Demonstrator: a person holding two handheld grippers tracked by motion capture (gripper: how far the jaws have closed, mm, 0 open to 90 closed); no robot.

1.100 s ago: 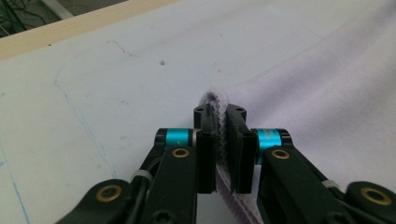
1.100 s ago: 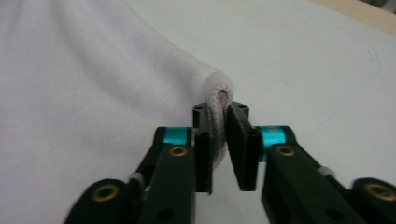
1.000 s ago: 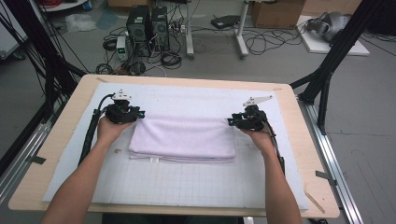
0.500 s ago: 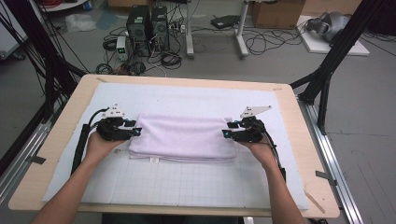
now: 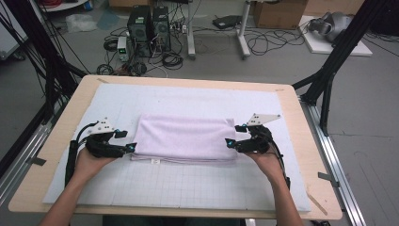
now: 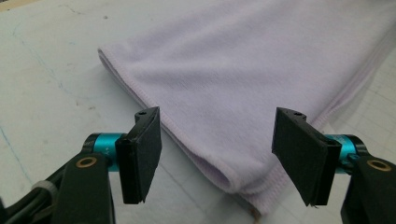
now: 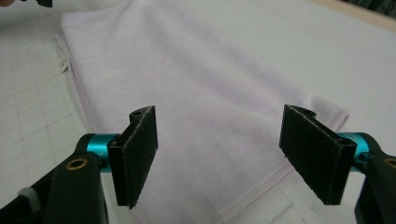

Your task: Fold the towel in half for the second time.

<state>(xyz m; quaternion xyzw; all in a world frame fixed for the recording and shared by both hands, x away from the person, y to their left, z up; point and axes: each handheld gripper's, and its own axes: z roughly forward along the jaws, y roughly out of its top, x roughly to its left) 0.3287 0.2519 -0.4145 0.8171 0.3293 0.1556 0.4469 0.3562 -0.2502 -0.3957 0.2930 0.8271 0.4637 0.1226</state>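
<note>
While the folded lilac towel lies flat in the middle of the white grid mat on the wooden table, a gripper sits at each of its short ends; the left gripper is at the towel's left edge, its jaws spread wide after just opening, and in the left gripper view the towel's folded corner lies between and beyond them with neither pad pressing it; the right gripper is at the right edge, its jaws likewise just opened and spread, with the towel's stitched hem lying loose on the mat between them.
</note>
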